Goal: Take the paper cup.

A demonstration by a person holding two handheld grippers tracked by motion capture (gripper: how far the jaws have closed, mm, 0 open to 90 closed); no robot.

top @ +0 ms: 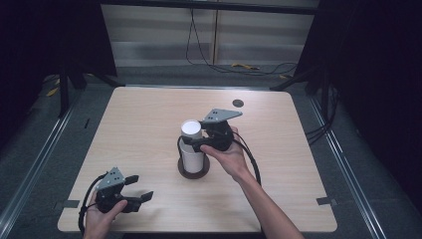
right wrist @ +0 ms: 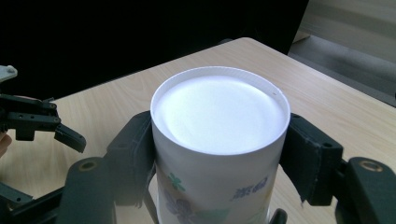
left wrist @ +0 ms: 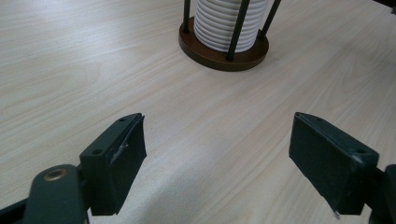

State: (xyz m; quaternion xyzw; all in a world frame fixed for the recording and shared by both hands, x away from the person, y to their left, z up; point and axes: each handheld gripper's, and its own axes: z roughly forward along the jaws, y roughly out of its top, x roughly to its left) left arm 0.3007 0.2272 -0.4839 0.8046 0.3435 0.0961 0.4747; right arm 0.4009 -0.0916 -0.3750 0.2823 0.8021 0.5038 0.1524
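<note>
White paper cup (right wrist: 219, 140), frame centre, clamped by right gripper (right wrist: 219, 158), base cut off; left gripper (left wrist: 217, 158) spread wide, holding nothing.

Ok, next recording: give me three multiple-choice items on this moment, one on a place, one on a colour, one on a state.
1. Where does the stack of paper cups stand?
A. In a round brown holder near the table's middle
B. At the table's far left corner
C. On the floor

2. What colour is the holder's base?
A. Blue
B. Brown
C. Yellow

3. How is the right gripper set on the top cup?
A. Jaws on either side of the cup
B. Lying flat on the table, away from the cup
C. Pressing on the table edge

Answers: 1 A, the high view shows the holder mid-table; 2 B, the left gripper view shows a brown disc; 3 A, the right gripper view shows a jaw against each side of the cup.
</note>
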